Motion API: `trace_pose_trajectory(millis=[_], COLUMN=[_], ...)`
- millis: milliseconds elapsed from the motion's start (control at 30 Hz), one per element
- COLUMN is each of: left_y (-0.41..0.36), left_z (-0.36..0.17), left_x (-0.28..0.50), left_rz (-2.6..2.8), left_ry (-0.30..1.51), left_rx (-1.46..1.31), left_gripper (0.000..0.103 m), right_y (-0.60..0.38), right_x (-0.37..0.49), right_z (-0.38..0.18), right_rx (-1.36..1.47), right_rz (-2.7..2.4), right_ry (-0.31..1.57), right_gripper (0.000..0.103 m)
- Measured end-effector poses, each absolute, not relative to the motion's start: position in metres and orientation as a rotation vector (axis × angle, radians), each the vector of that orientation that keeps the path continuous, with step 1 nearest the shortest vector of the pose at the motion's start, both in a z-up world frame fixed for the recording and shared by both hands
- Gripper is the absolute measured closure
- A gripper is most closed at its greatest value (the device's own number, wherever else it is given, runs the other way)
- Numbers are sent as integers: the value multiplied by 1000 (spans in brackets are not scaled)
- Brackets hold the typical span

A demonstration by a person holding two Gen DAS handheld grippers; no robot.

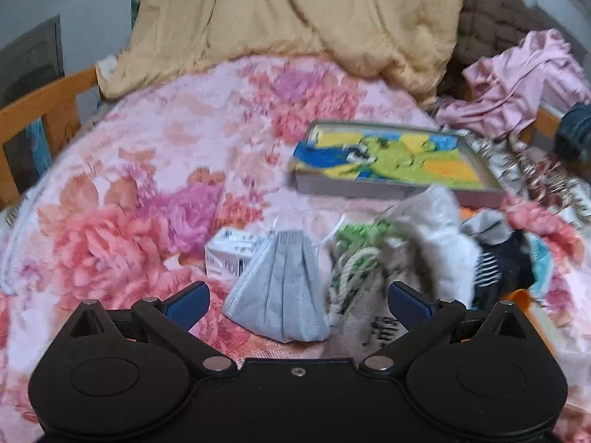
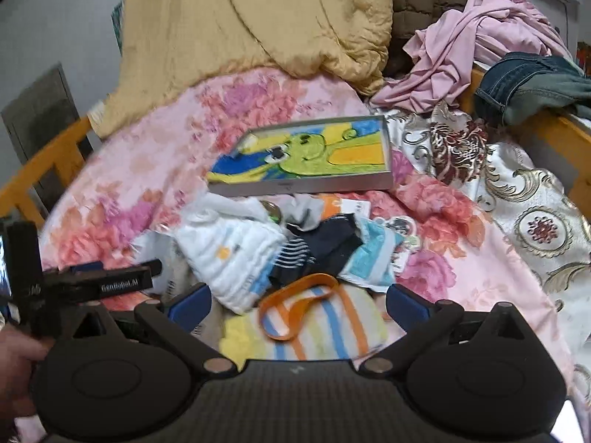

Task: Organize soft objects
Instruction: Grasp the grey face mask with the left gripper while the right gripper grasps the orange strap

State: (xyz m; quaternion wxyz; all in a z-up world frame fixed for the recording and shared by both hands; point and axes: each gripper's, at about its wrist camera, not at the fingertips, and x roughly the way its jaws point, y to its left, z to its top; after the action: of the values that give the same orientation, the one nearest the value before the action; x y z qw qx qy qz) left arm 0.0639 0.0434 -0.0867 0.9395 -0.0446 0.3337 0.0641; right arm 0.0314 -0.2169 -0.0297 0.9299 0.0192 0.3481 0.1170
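A grey pleated face mask lies on the floral bedspread, between the open fingers of my left gripper. Right of it sits a heap of small cloths: green-patterned, white, striped and dark pieces. In the right wrist view my right gripper stands open over a striped towel with an orange loop. Beyond it lie a white quilted cloth, a dark striped sock and a light blue cloth. The left gripper shows at the left edge, held by a hand.
A shallow grey box with a colourful cartoon towel lies mid-bed. A small white carton sits behind the mask. A yellow quilt, pink garment, jeans and a brocade cloth crowd the back and right. Wooden bed rails border the left.
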Motion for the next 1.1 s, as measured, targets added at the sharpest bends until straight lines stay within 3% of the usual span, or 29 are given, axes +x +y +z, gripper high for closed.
trace_pose_trajectory(millis=[300,400,500,667,767,1100], left_y=[66,67,69,73,81,110], left_z=[-126,-135,-142,-141,-130,-90], left_x=[107,115,119,109,96,46], left_rz=[196,158,131,94,91,112], left_ry=[735,750,768,765,743,690], left_rx=[-99,-89,-123,-117,-130,-200], left_gripper=[2,8,27,70,86,92], right_y=[-213,-207,-203,-200,-200,-197], right_x=[49,52,54,54,52,53], right_z=[-38,-38,-36,-34,-34,-41], right_rx=[1,-13,-20,-21,-17,1], right_rz=[205,212,221,231,240,262], right_ry=[768,775,772,767,764,758], right_gripper=[0,0,0,0,0,0])
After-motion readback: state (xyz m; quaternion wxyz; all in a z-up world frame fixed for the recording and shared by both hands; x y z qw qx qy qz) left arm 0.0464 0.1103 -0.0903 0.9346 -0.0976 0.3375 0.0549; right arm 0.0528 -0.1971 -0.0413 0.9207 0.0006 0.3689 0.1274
